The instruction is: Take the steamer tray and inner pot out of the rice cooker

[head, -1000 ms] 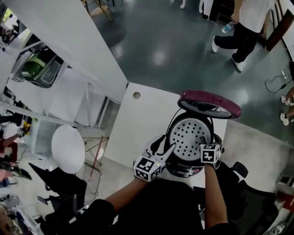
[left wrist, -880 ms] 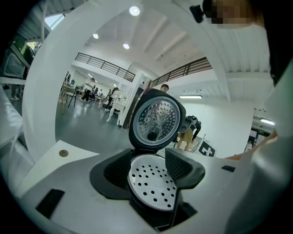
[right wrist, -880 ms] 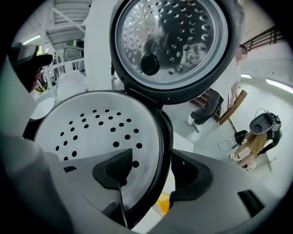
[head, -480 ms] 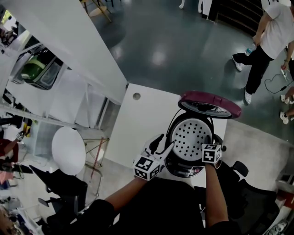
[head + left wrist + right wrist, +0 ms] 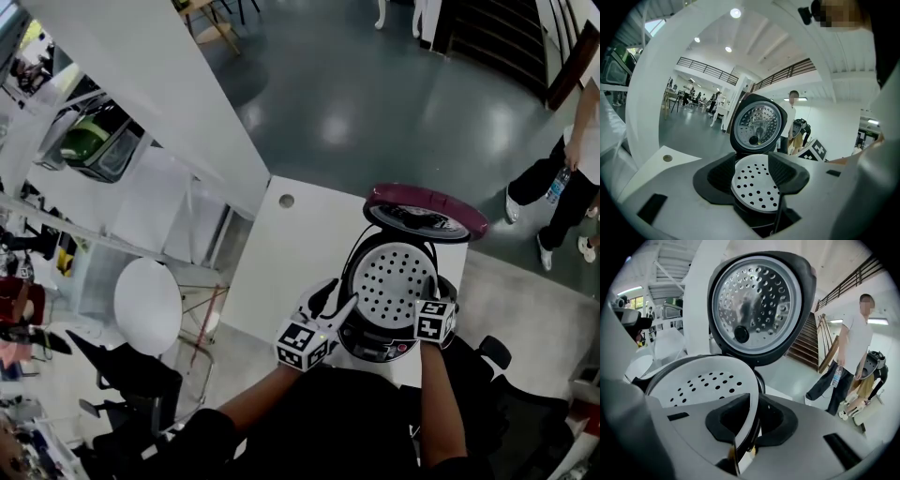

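The rice cooker (image 5: 375,342) stands on the white table (image 5: 291,253) with its maroon lid (image 5: 427,208) swung up. The white perforated steamer tray (image 5: 392,279) lies in its mouth and hides the inner pot. My right gripper (image 5: 433,289) has just been closing. In the right gripper view the right gripper (image 5: 752,420) is shut on the right rim of the tray (image 5: 698,380), which tilts up at that edge. My left gripper (image 5: 333,298) is open at the cooker's left side. In the left gripper view the tray (image 5: 752,185) shows past the apart jaws, under the lid (image 5: 757,124).
A person (image 5: 562,187) with a bottle walks on the dark floor at the right. A round white stool (image 5: 148,305) is to the table's left. A black chair (image 5: 506,403) sits beside me at the lower right. A cable hole (image 5: 286,201) marks the table's far corner.
The right jaws closed onto the tray's right rim, and that edge has come up a little. The left gripper stayed put. The person in the background walked off to the right.
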`<state>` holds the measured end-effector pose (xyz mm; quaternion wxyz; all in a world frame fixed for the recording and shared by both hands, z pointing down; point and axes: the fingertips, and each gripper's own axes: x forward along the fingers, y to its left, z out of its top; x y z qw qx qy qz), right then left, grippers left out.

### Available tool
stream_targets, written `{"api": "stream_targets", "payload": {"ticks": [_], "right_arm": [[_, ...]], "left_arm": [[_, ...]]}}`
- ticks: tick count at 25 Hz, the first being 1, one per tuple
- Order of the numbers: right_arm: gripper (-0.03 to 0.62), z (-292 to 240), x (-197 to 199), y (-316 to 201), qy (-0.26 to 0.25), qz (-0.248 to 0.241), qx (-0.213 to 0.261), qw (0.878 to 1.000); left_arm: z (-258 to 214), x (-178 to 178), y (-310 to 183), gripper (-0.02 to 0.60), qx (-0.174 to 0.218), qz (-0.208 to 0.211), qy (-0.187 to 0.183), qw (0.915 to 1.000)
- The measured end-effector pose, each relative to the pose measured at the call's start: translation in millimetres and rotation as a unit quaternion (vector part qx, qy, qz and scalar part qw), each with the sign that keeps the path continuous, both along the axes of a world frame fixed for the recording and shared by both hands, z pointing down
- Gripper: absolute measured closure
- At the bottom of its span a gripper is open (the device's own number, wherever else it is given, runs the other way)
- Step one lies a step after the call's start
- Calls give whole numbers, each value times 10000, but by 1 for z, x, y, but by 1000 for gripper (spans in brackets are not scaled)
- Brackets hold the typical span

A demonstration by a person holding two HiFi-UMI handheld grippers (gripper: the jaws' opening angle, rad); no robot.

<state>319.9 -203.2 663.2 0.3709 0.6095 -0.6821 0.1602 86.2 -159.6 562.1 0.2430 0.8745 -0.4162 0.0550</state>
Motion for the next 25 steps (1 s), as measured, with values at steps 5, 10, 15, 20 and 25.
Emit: {"api": "stream_targets", "payload": {"ticks": [5,10,15,20,25], "right_arm": [[572,-29,-3,-5,-625,-34,434,9971],[574,-51,-9,-5,-1059,-226,774,9911],[576,-73,-8,-6,-1499,-211,1072,9826],[576,-103,-30,-6,-1813,-217,1236,9754],[576,-112,-92,-11,-1981,-348,1198,9722]], "left_arm": [[-6,1,17,390,23,-207,-61,9998],[-6,-6,39,434,-50,-401,-68,9992],[-6,-11,55,501,38,-718,62,9974],[-4,-31,67,536,56,-747,94,9971],[-8,-77,62,558,183,-781,231,9965]]}}
